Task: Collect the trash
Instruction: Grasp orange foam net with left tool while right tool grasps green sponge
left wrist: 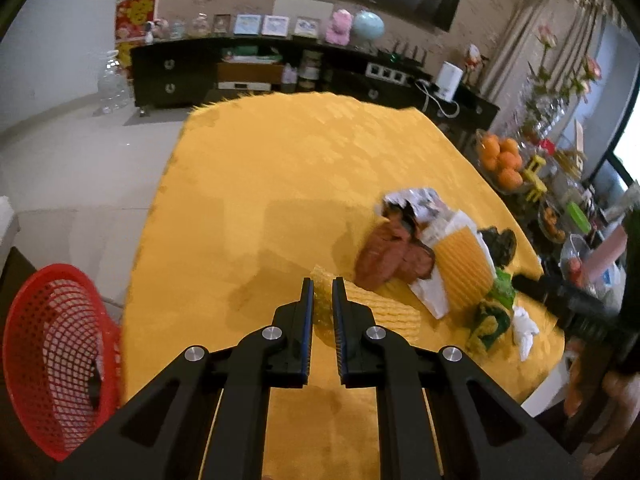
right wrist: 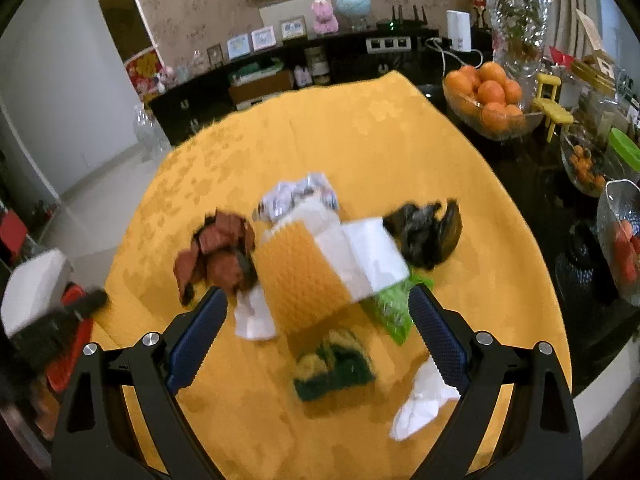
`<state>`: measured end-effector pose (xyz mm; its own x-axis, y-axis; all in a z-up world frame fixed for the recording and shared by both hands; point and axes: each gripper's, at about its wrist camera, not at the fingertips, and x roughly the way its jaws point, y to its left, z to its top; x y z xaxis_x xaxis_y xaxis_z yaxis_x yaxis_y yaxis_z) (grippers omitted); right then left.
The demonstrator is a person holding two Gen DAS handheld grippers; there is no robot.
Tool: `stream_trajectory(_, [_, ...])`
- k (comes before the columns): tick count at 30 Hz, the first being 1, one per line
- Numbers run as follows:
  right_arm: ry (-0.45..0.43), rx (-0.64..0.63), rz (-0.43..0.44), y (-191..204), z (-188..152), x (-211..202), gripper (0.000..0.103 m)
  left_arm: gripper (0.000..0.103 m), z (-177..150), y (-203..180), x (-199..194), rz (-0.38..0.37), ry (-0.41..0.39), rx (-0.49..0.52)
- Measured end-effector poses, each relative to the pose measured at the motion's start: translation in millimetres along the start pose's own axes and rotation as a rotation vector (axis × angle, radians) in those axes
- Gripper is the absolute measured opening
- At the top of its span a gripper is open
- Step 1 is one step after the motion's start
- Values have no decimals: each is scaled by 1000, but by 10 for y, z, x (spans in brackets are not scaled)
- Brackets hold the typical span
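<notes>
Left gripper: jaws drawn close, pads pinching a piece of yellow foam netting; pitched downward.
Left fingers: black, blue-padded, near parallel, narrow gap at tips.
Right gripper: jaws spread wide, nothing pressed between pads; pitched downward.
Right fingers: black, blue ridged pads facing inward, well apart.
Cross-view: right unit seen as dark blurred shape at right edge of left view.
</notes>
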<state>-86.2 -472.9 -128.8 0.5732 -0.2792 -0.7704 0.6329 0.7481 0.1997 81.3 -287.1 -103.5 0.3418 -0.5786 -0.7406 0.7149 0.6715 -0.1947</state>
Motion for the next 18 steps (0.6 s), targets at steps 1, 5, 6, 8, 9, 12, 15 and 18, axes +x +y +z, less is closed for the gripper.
stream_trajectory(1, [7,-6,-4,8,-23,17,89,9,17,55,-41,4,-10,-13])
stream_trajectory(5, [61,-27,-13,51,-125,163,89,9,45,192,-139,9,-35,-47])
stream_trajectory(6, [70,-30,-17,56,-141,191,89,9,52,218,-156,10,-39,-55])
stream_trajectory(8, [89,-45,-25,65,-177,249,89,9,55,265,-190,16,-47,-66])
stream_trajectory(9, [97,-54,-25,75,-189,275,89,9,55,281,-209,20,-51,-67])
stream_trajectory(12, [126,-84,-47,104,-251,356,87,9,56,309,-253,26,-62,-69])
stream_trajectory(15, [169,-94,-70,88,-304,457,80,9,61,333,-301,27,-73,-74])
stream_trajectory(18, [211,-80,-62,40,-333,546,61,9,65,360,-340,27,-82,-81])
